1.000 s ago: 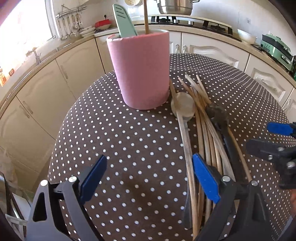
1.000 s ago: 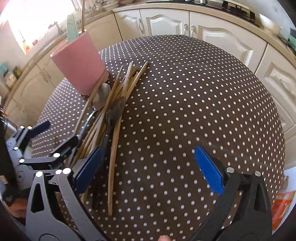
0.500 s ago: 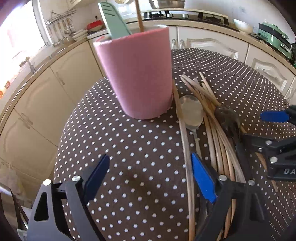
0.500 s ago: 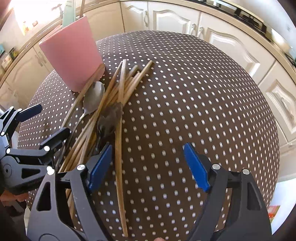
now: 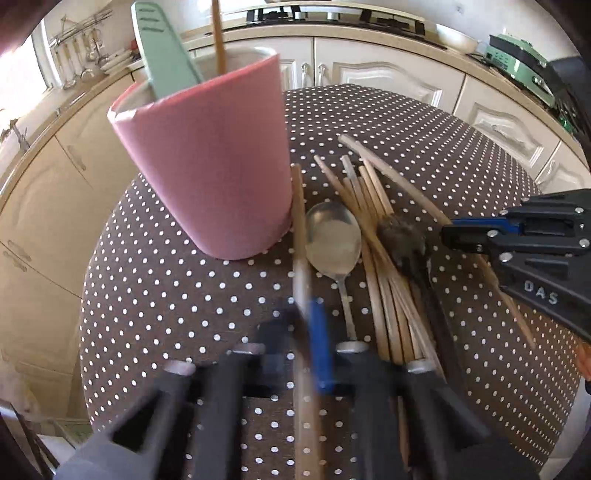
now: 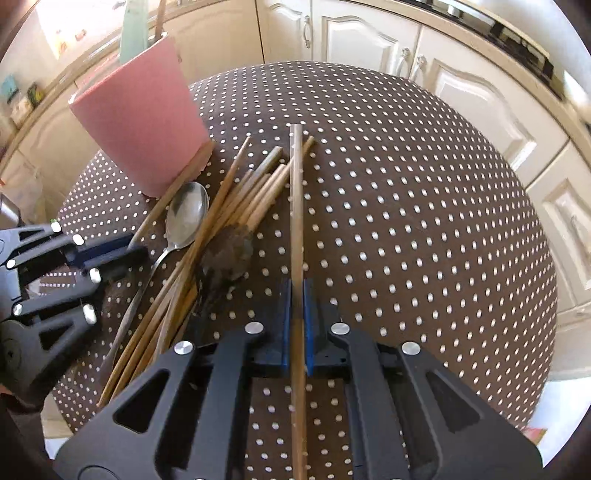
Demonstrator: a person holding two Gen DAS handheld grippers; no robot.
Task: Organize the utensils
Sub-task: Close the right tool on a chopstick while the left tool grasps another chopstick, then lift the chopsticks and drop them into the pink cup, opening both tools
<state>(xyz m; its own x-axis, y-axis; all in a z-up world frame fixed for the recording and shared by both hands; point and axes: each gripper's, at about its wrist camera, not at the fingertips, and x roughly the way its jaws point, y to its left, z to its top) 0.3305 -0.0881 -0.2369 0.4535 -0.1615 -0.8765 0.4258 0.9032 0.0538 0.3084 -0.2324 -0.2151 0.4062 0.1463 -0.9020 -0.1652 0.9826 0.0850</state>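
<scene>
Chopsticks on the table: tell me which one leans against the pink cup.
The leftmost chopstick, apart from the bundle, beyond the metal spoon; its tip touches the pink cup.

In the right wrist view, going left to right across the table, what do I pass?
Left gripper → metal spoon → dark spoon → the single chopstick clamped in the right gripper.

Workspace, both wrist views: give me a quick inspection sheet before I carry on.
Surface: round table, brown dotted cloth.
Job's things: pink cup upright, holding a green utensil; wooden sticks, metal spoon and dark spoon piled beside it.
Clutter: nothing seen.
Grippers: left gripper shut on one stick; right gripper shut on another stick.
Cables: nothing seen.
Surroundings: cream cabinets, stove.
</scene>
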